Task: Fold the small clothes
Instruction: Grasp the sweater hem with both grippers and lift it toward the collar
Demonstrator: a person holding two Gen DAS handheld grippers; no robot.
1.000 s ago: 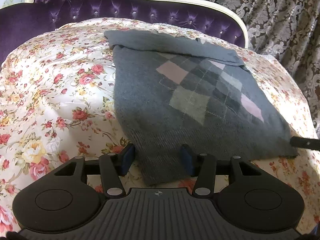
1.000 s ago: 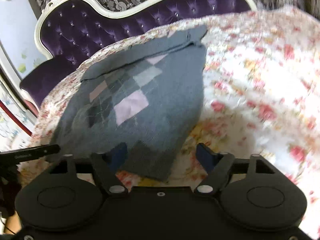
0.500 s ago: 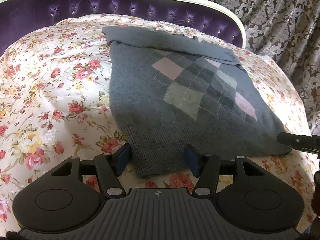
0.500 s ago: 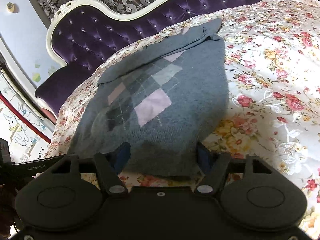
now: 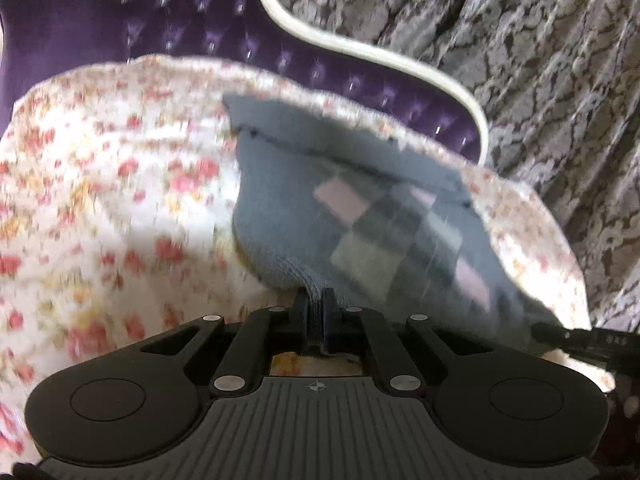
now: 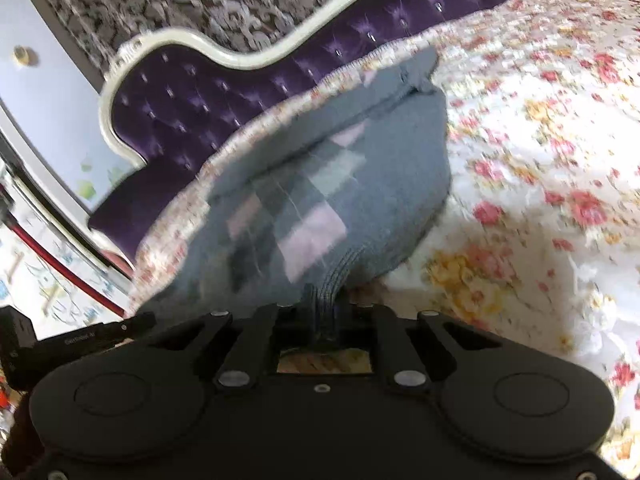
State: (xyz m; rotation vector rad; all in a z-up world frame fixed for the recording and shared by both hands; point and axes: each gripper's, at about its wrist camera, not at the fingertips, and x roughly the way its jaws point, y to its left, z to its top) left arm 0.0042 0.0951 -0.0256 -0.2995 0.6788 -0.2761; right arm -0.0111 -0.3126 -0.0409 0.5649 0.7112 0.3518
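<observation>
The grey argyle sweater (image 5: pixel 360 216) was laid on the bed, over a floral bedspread (image 5: pixel 100 200), with its folded-over far edge close to the head end of the bed and its ribbed hem at the near side. Diamonds of pink, pale green and darker grey were seen across its front. In the left wrist view the hem's left corner was gathered and lifted off the bedspread, and the left gripper (image 5: pixel 315 300) had just been closed onto it: the ribbed knit was pinched between the two pads, which were pressed nearly together. In the right wrist view the hem's right corner was likewise bunched into a raised ridge, and the right gripper (image 6: pixel 324 300) had just been closed on that fabric, a thick fold of rib being clamped between its pads. Between the two pinched corners the hem was drawn up, while the rest of the sweater (image 6: pixel 328 184) was left resting flat toward the headboard.

Both views were blurred. The tip of the right gripper (image 5: pixel 576 338) was seen at the right border of the left wrist view, beside the sweater's near right corner. Beyond the bedspread (image 6: pixel 540 140), a tufted purple headboard (image 5: pixel 200 12) with a cream frame was seen, and behind it a patterned grey curtain (image 5: pixel 540 60).
</observation>
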